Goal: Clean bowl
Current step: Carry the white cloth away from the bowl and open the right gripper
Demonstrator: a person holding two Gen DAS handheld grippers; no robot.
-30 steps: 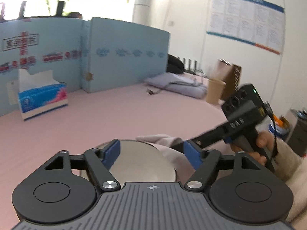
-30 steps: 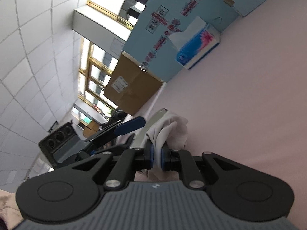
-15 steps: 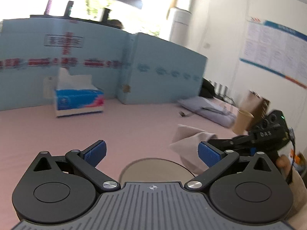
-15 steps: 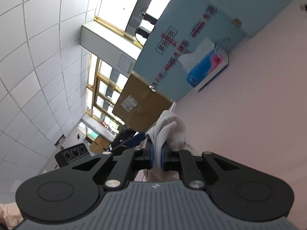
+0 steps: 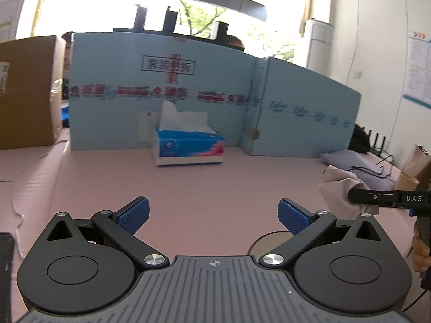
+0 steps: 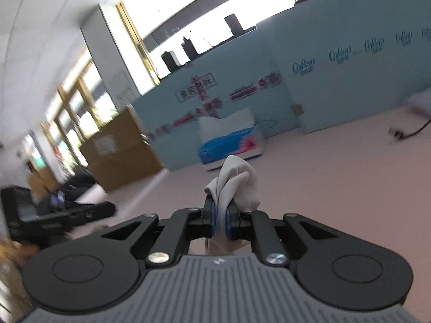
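My left gripper stands wide open over the pink table, with nothing between its blue pads. Below its right finger only a sliver of the metal bowl shows; the rest is hidden behind the gripper body. To the right, my right gripper comes in from the edge, shut on a beige cloth held above the table. In the right wrist view the same cloth bunches up out of the shut right gripper. A hand grips its handle.
A blue tissue box stands at the back, before light-blue foam panels. A cardboard box is at back left. Grey fabric and a paper cup lie at right. A thin cable runs along the left.
My left gripper opened wide off the bowl and swung up and left, so the bowl dropped to the view's lower right. My right gripper rose with the cloth and rolled toward level.
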